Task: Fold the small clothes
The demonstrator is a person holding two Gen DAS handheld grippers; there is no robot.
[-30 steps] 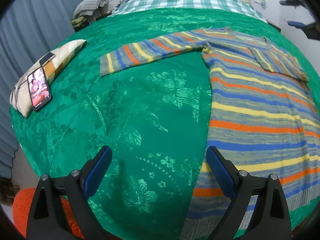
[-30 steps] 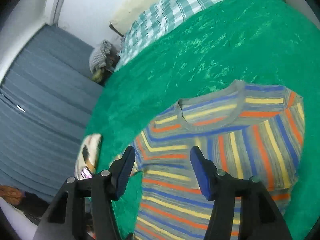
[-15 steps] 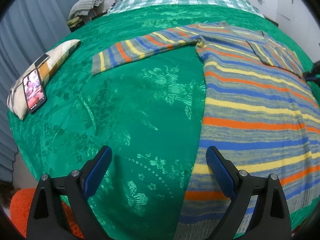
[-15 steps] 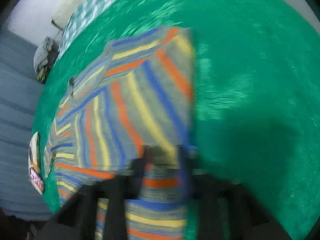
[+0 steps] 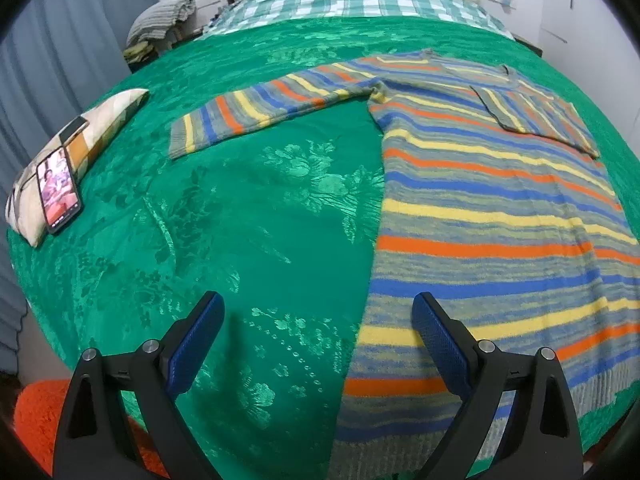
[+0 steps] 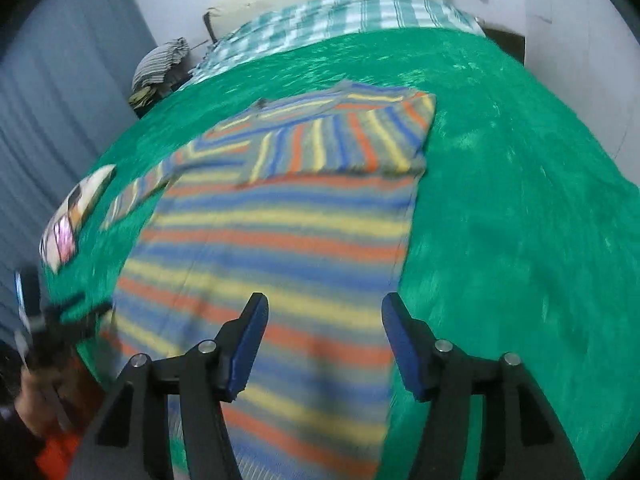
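Pulled back off striped sweater (image 6: 276, 240); right claw (image 6: 324, 340) now wide, left claw (image 5: 316, 336) wide, empty. No legible writing, phone (image 5: 59, 190) at 9 o'clock perhaps too small.

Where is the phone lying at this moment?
In the left wrist view the phone lies at the far left, propped on a patterned cushion on the green bedspread, apart from the striped sweater's outstretched sleeve.

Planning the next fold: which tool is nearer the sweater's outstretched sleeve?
Left. The left tool hovers open over the bedspread below the outstretched sleeve. The right tool hovers open over the sweater's far edge, away from it.
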